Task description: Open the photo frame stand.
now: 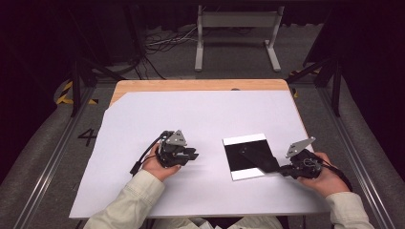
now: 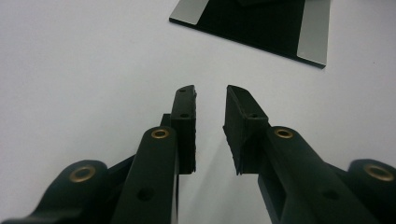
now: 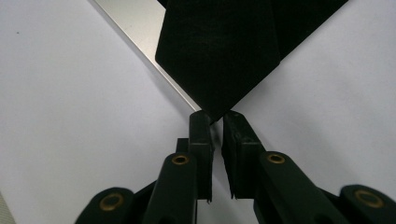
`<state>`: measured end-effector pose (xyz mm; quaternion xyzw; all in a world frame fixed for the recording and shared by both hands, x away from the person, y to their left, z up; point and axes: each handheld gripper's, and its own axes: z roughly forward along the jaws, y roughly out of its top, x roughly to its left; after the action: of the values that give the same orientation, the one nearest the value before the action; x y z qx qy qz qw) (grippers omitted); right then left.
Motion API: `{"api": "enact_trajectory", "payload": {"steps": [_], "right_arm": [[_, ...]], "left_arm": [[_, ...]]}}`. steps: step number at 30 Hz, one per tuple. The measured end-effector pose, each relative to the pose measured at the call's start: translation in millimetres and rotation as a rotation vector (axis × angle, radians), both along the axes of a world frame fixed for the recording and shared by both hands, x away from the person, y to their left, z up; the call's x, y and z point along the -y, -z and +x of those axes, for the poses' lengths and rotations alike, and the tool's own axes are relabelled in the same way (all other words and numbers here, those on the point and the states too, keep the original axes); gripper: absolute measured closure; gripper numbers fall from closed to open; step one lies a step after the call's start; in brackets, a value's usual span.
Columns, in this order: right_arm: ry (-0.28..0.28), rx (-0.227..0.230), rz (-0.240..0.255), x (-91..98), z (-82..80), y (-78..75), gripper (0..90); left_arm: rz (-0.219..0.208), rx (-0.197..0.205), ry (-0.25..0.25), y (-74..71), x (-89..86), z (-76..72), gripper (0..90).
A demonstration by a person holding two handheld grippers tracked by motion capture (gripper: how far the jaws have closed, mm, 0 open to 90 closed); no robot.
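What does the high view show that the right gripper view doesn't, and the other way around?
The high view adds the left hand-held gripper, open over the white cover, and the wooden table edge. The right gripper view adds a close look at the folded flap, its corner tip between the right hand-held gripper jaws. Both share the black sheet on the white cover.

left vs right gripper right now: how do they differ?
The left gripper has its jaws parted with nothing between them; the right gripper has its jaws nearly closed at the corner of the black sheet. The left rests apart from the sheet; the right reaches it. Both lie low over the white table cover.
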<state>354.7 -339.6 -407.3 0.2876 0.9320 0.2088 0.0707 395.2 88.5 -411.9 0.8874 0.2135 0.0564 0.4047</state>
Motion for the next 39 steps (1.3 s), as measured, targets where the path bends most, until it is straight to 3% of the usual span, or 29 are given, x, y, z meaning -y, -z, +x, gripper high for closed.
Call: {"api": "enact_trajectory", "payload": {"steps": [5,13,24,39], "right_arm": [[-0.004,0.01,0.004,1.2,-1.1,-2.6,84.7],[-0.014,0.062,0.062,5.4,-5.8,-16.7,89.6],[-0.008,0.118,0.11,4.8,-10.5,-30.9,89.8],[0.007,0.21,0.221,3.1,-12.7,-42.4,89.9]], "left_arm": [[-0.002,-0.001,0.0,0.1,0.0,-0.1,74.2],[0.0,-0.001,-0.001,0.2,0.1,0.0,74.1],[0.001,-0.003,-0.002,0.6,0.4,-0.2,73.9],[0.002,-0.004,-0.001,1.1,0.6,-0.1,73.8]]}}
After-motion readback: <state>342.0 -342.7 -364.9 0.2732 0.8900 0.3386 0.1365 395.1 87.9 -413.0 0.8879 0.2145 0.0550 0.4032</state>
